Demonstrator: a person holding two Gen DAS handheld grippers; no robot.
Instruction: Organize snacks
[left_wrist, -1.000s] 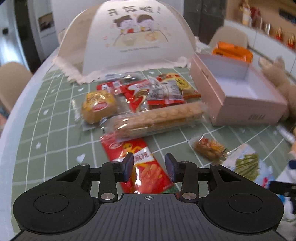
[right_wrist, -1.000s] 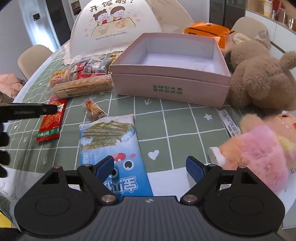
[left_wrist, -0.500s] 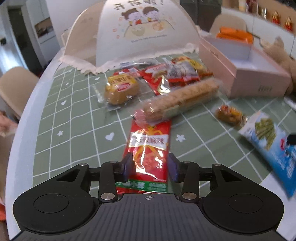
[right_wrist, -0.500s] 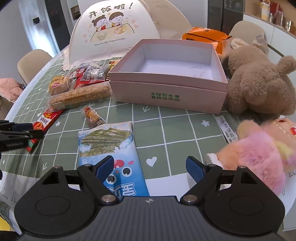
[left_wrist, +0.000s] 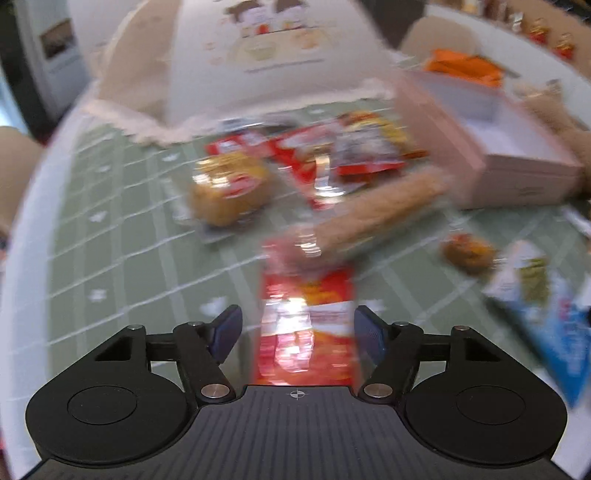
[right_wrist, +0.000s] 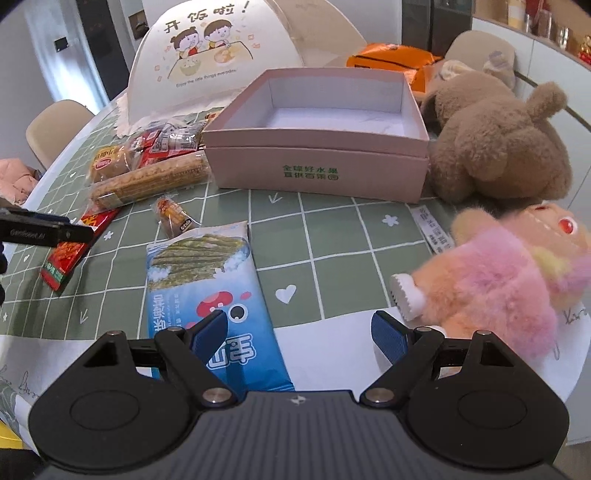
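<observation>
While its jaws spread wider, the left gripper straddles a glossy red snack packet without pressing it, near the pink box. Blur smears its print. The right gripper hangs wide, holding nothing.

The snacks lie loose on the green checked cloth – a red packet, a long biscuit pack, a blue seaweed bag. The pink box stands open and empty beside them.

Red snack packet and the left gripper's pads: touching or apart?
Apart. Left wrist view: red snack packet lies between opening left gripper, tablecloth visible beside each pad.
</observation>
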